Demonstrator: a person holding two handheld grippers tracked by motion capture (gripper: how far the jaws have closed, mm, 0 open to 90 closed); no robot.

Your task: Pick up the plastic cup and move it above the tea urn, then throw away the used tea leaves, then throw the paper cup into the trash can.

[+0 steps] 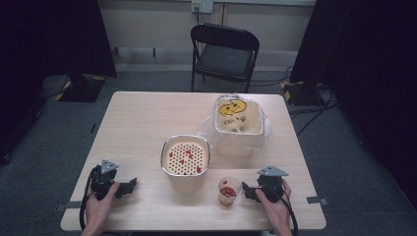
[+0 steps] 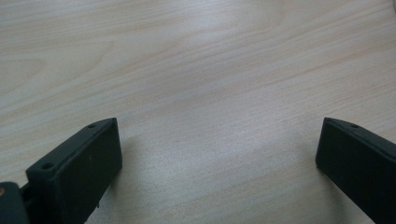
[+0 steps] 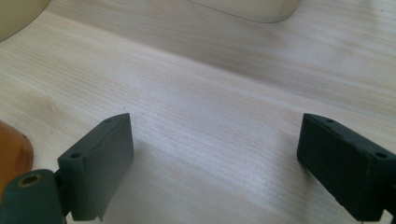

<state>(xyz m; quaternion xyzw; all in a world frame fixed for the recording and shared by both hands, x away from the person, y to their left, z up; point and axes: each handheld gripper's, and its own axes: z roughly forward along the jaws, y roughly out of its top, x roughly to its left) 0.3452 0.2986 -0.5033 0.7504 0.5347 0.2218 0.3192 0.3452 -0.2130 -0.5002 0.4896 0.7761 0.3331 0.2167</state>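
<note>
Both grippers, left gripper and right gripper, rest on the table with jaws spread and empty, the right just beside the small cup of red pieces, likely placed for tipping into the nearby strainer bowl.

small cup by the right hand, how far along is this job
Done: nothing certain, though a few red pieces already lie in the strainer bowl. In hand: nothing; the left gripper and right gripper rest open on the table. Left: the small cup holds red pieces, untouched, beside the right gripper.
</note>
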